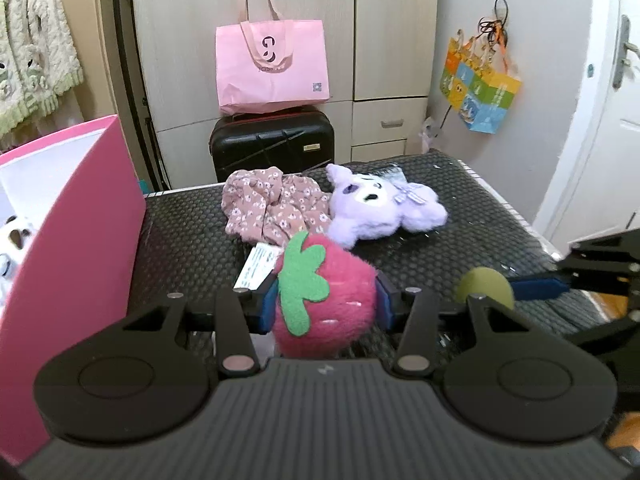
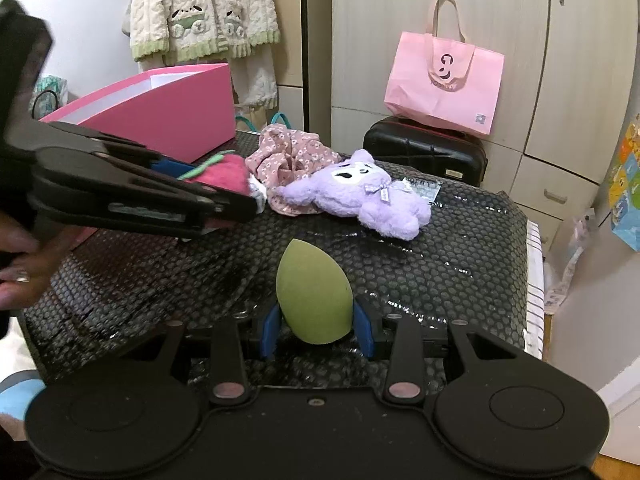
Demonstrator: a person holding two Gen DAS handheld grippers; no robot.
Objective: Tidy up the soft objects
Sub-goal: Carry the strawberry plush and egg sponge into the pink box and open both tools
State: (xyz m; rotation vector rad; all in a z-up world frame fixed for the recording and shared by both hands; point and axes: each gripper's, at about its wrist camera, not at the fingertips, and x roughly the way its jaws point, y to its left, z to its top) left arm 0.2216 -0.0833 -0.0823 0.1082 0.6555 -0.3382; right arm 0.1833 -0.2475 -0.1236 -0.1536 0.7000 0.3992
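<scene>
My left gripper point(image 1: 325, 306) is shut on a pink strawberry plush point(image 1: 332, 312) with a green leaf, held just above the black bubble-wrap surface point(image 1: 192, 240). My right gripper point(image 2: 316, 330) is shut on a green egg-shaped sponge point(image 2: 314, 298); the sponge also shows in the left wrist view point(image 1: 486, 286). A purple plush doll point(image 1: 384, 208) point(image 2: 368, 196) and a pink floral cloth point(image 1: 272, 204) point(image 2: 288, 156) lie further back. An open pink box point(image 1: 72, 248) point(image 2: 168, 108) stands at the left, with a white plush point(image 1: 12, 240) inside.
A black suitcase point(image 1: 272, 144) with a pink tote bag point(image 1: 272, 64) on it stands behind the surface, before wardrobes. A colourful bag point(image 1: 480, 88) hangs on the right wall by a white door point(image 1: 608, 120). Knitted clothes point(image 2: 204, 8) hang at the left.
</scene>
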